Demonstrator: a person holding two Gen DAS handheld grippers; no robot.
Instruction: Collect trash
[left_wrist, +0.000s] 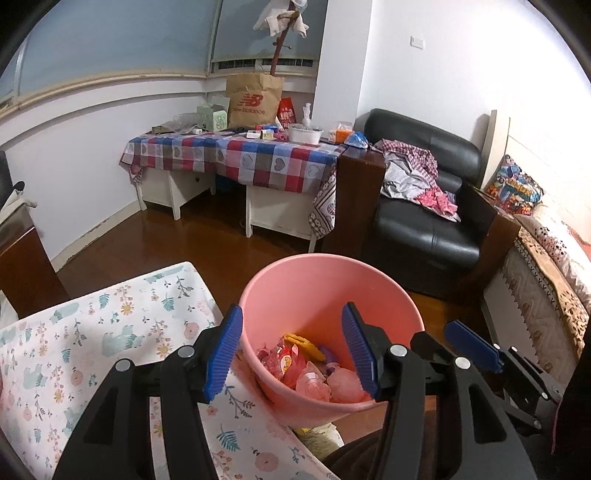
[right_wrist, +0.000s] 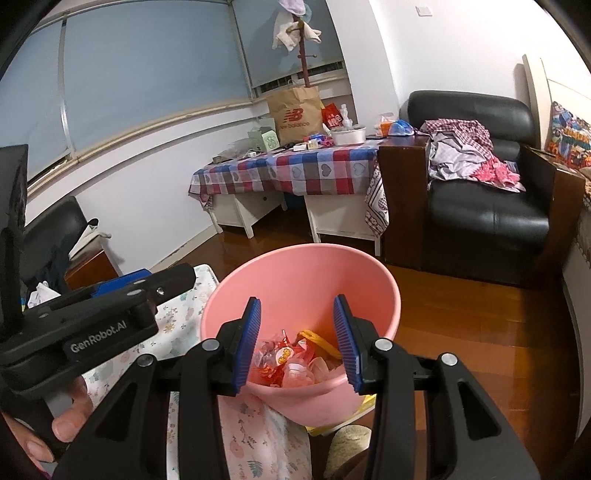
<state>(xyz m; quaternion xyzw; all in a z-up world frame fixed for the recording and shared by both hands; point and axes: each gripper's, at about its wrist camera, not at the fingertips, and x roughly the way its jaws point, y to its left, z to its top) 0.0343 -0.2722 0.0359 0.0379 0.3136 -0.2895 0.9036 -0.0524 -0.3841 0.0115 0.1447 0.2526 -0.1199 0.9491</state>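
A pink plastic bin (left_wrist: 332, 280) stands on the wooden floor beside a floral-covered table (left_wrist: 96, 332). It holds trash (left_wrist: 310, 365): red and pink wrappers and a yellow piece. My left gripper (left_wrist: 291, 354) is open and empty, just above the bin's near rim. My right gripper (right_wrist: 297, 343) is also open and empty over the same bin (right_wrist: 303, 273), with the trash (right_wrist: 291, 358) between its fingers. The right gripper shows at the right edge of the left wrist view (left_wrist: 476, 347). The left gripper shows at the left of the right wrist view (right_wrist: 122, 288).
A black armchair (left_wrist: 424, 221) with clothes stands behind the bin. A table with a checked cloth (left_wrist: 236, 155) carries a paper bag and small items. A bed edge (left_wrist: 535, 288) is at the right. Something yellow lies on the floor under the bin (right_wrist: 325, 428).
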